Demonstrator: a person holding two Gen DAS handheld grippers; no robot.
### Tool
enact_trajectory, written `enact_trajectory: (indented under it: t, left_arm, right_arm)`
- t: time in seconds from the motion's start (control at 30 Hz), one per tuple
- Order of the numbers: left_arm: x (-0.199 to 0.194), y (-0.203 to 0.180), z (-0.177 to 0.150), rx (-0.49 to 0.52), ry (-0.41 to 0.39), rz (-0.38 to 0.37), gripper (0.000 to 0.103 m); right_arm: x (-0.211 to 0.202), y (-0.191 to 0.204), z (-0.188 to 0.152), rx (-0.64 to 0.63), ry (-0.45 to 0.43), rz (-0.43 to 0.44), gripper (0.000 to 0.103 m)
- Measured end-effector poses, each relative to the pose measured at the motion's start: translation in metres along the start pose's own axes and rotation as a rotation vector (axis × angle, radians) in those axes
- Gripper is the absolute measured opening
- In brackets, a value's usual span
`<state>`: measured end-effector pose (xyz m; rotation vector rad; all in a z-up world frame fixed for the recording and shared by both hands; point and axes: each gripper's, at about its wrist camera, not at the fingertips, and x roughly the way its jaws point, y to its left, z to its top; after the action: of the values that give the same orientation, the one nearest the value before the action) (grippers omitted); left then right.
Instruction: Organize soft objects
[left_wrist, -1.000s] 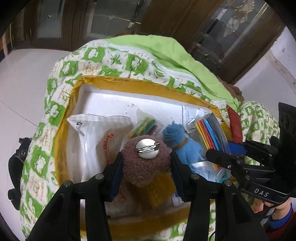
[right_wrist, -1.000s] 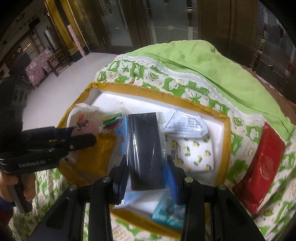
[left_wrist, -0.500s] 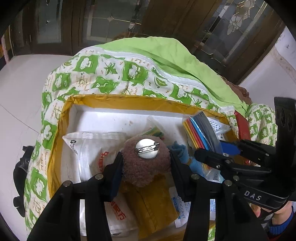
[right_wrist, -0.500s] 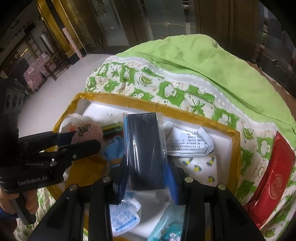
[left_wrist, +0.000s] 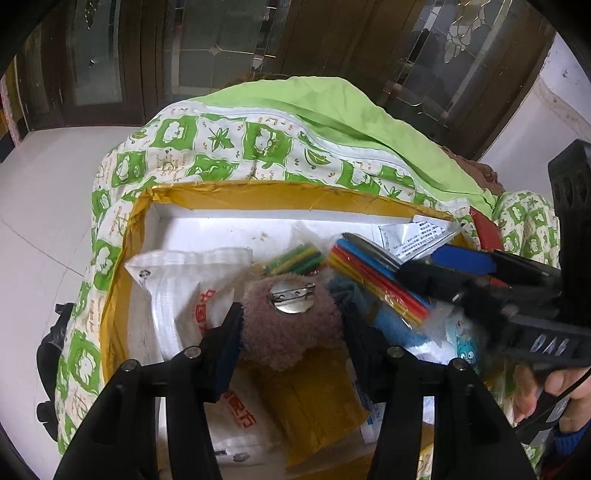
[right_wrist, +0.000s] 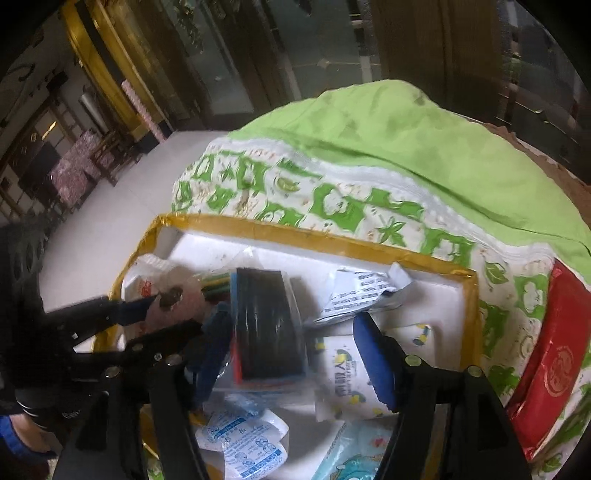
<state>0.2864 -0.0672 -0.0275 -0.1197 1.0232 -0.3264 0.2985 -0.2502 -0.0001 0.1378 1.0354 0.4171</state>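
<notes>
Since a second ago, the right gripper (right_wrist: 295, 354) has been spread wide and the black packet (right_wrist: 267, 325) dropped mid-frame into the box (right_wrist: 317, 236). The plush brooch (left_wrist: 290, 321) is kept pinched by the left gripper (left_wrist: 291, 325), lower center; it should be lowered gently before release.

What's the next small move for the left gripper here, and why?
Probably open the left gripper and let go. It is shut on the brown plush brooch, which already sits low inside the yellow-rimmed box, over the yellow packet. The right gripper stands open around the sleeve of coloured sheets, so its drop looks done.
</notes>
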Motion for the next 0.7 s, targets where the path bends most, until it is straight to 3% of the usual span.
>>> enact_trajectory:
  t: [0.2, 0.33, 0.7]
  left_arm:
    - [-0.014, -0.005, -0.017, 0.008, -0.043, -0.002, 0.068]
    - [-0.029, -0.016, -0.033, 0.04, -0.078, 0.037, 0.085]
    - [-0.069, -0.028, -0.073, 0.067, -0.124, 0.088, 0.089]
  right_arm:
    - [-0.034, -0.01, -0.013, 0.094, -0.074, 0.025, 0.087]
    - [-0.05, -0.012, -0.028, 0.153, -0.099, 0.03, 0.092]
    - [-0.079, 0.012, -0.083, 0.176, -0.134, 0.004, 0.094]
